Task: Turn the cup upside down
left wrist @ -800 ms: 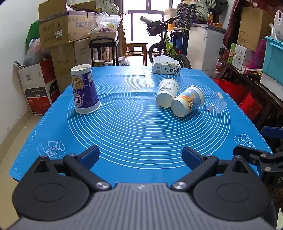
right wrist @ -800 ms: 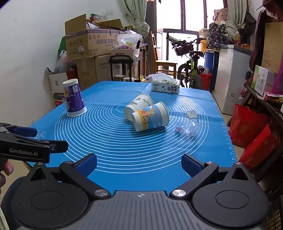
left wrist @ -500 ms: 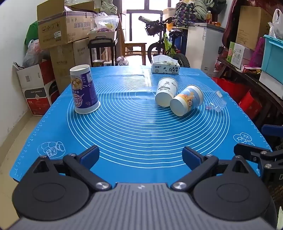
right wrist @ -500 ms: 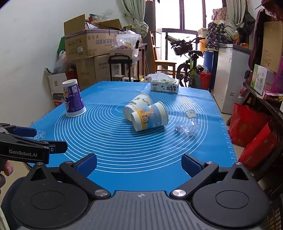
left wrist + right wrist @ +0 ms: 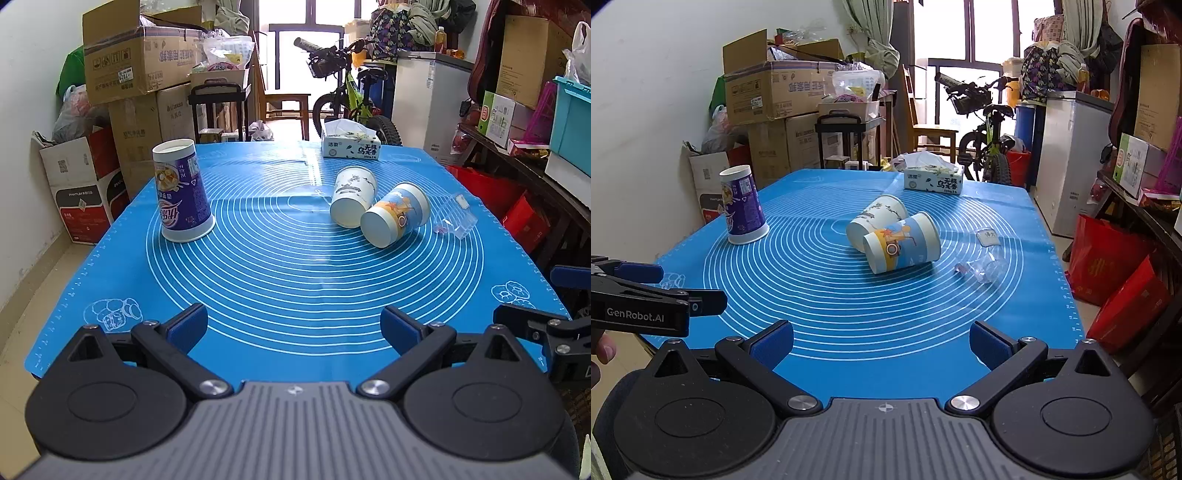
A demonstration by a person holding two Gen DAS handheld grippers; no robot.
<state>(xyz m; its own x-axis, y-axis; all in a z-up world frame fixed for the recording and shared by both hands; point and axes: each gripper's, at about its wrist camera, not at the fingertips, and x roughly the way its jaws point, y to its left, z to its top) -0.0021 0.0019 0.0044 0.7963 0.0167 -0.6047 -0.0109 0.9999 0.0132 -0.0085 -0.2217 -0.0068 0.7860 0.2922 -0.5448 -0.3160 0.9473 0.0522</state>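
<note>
Approach stage: both sets of fingers released, nothing grasped.
Purple cup (image 5: 183,192) stands inverted at 10 o'clock on the blue mat (image 5: 295,280); two paper cups (image 5: 376,206) lie sideways at 1 o'clock, needing reach, grasp, inversion.

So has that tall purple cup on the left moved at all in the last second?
No. The purple cup stands on the same rings of the blue mat, wide end down, as it did earlier. Only the camera's view has shifted slightly.

near mat (image 5: 295,295) bare, cups (image 5: 395,219) mid-table (touching)
</note>
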